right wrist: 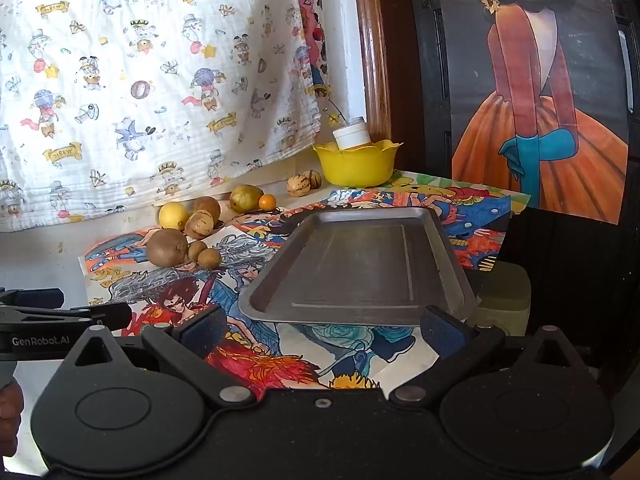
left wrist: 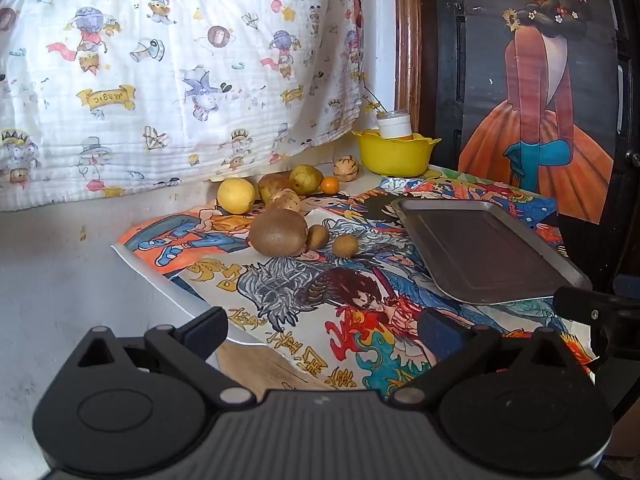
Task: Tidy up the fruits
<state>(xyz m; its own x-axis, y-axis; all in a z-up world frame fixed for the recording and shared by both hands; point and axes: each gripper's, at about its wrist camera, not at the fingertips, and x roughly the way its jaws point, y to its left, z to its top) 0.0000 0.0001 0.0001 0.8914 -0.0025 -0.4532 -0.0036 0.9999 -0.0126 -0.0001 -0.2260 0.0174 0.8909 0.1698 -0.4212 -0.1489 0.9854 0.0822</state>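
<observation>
Several fruits lie in a loose group at the back of the table: a large kiwi [left wrist: 279, 232] [right wrist: 167, 247], two small kiwis [left wrist: 345, 245], a yellow lemon [left wrist: 236, 195] [right wrist: 173, 215], a green pear [left wrist: 305, 179] [right wrist: 245, 198], a small orange [left wrist: 330, 185] [right wrist: 267, 201] and striped melon-like fruits [left wrist: 346, 167] [right wrist: 299, 185]. An empty metal tray [left wrist: 480, 252] [right wrist: 360, 268] sits to their right. My left gripper [left wrist: 322, 330] is open and empty, well short of the fruits. My right gripper [right wrist: 320, 330] is open and empty, just before the tray's near edge.
A yellow bowl [left wrist: 394, 156] [right wrist: 356, 166] holding a white-capped jar [left wrist: 395, 124] stands at the back. A colourful cartoon cloth [left wrist: 320, 304] covers the table. A printed white blanket [left wrist: 160, 80] hangs behind. A dark door with a poster [left wrist: 540, 80] is on the right.
</observation>
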